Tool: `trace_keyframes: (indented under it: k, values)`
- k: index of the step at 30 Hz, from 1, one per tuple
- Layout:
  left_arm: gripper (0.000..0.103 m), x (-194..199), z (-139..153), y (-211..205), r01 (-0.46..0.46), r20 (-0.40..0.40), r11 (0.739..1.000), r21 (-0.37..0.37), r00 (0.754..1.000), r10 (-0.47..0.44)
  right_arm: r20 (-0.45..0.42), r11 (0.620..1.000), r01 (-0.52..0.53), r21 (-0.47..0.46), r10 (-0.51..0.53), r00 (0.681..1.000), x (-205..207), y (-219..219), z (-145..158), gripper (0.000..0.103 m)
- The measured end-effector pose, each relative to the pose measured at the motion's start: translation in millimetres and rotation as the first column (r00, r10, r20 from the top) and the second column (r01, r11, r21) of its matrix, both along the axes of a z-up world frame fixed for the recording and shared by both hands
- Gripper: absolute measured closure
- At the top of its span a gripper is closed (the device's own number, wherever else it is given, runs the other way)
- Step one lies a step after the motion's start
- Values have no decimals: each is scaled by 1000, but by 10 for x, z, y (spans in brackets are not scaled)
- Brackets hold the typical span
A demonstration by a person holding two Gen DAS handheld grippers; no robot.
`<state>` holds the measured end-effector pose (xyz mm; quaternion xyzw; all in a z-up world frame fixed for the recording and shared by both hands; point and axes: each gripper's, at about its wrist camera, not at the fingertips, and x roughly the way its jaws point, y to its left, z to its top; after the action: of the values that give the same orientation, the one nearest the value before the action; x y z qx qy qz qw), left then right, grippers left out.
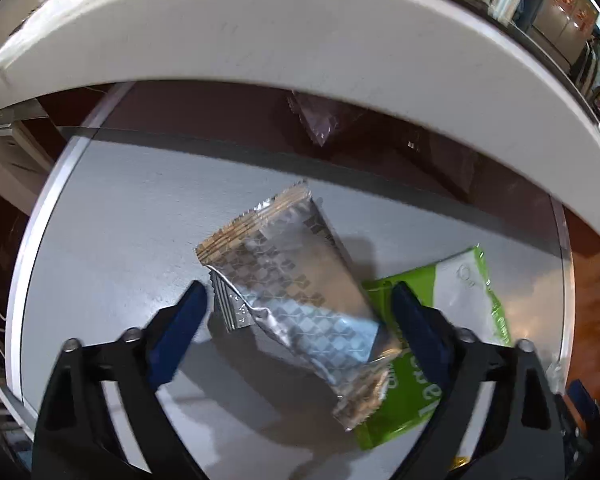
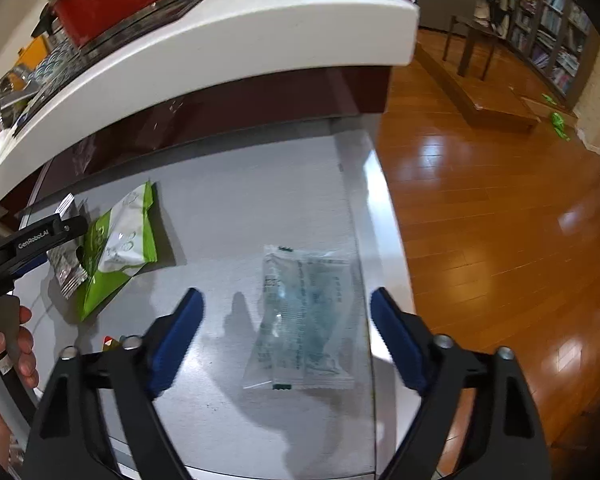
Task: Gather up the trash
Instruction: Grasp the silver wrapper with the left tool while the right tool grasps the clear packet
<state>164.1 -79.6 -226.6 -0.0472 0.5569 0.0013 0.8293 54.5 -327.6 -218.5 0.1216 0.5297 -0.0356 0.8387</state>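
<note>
A silver patterned snack wrapper (image 1: pixel 284 280) lies on the grey table (image 1: pixel 120 220), overlapping a green and white packet (image 1: pixel 460 280). My left gripper (image 1: pixel 298 294) points down over the silver wrapper with its blue pads on either side, apart from the foil. In the right wrist view a clear plastic packet with bluish print (image 2: pixel 304 316) lies flat near the table's right edge. My right gripper (image 2: pixel 286 300) hangs over it, and its pads do not touch it. The green packet (image 2: pixel 120 240) and silver wrapper (image 2: pixel 66 268) show at the left there.
A thick white counter (image 2: pixel 220 40) overhangs the far side of the table, with a red pot (image 2: pixel 120 0) on top. The table edge (image 2: pixel 388 240) drops to a wooden floor (image 2: pixel 500 200) on the right. A person's hand (image 2: pixel 4 344) grips the left tool's handle.
</note>
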Motion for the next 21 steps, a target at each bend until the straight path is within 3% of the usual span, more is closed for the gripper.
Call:
trace_keyframes:
  k: [4, 7, 10, 14, 15, 17, 21]
  values:
    - [39, -75, 6, 25, 106, 23, 994, -10, 994, -106, -9, 999, -26, 26, 26, 1000, -8, 34, -43, 40]
    - [52, -186, 20, 69, 184, 15, 983, -5, 983, -184, -13, 998, -66, 23, 67, 998, -44, 94, -49, 52]
    - [58, -414, 36, 131, 225, 8, 973, -42, 974, -225, -15, 995, -98, 28, 98, 995, -121, 138, -40, 55]
    - [59, -680, 63, 293, 241, 5, 968, -65, 971, -241, -9, 994, -106, 30, 106, 994, -222, 139, -3, 54]
    - [57, -730, 94, 324, 242, 19, 968, -60, 970, -242, -4, 994, -106, 26, 106, 994, -238, 155, 17, 49]
    - [43, -771, 152, 373, 239, 41, 969, -67, 971, -237, 4, 995, -100, 3, 100, 995, -222, 173, 40, 36]
    - [39, -699, 212, 372, 220, 50, 971, -97, 975, -216, 8, 994, -103, -21, 103, 995, -187, 225, 38, 32]
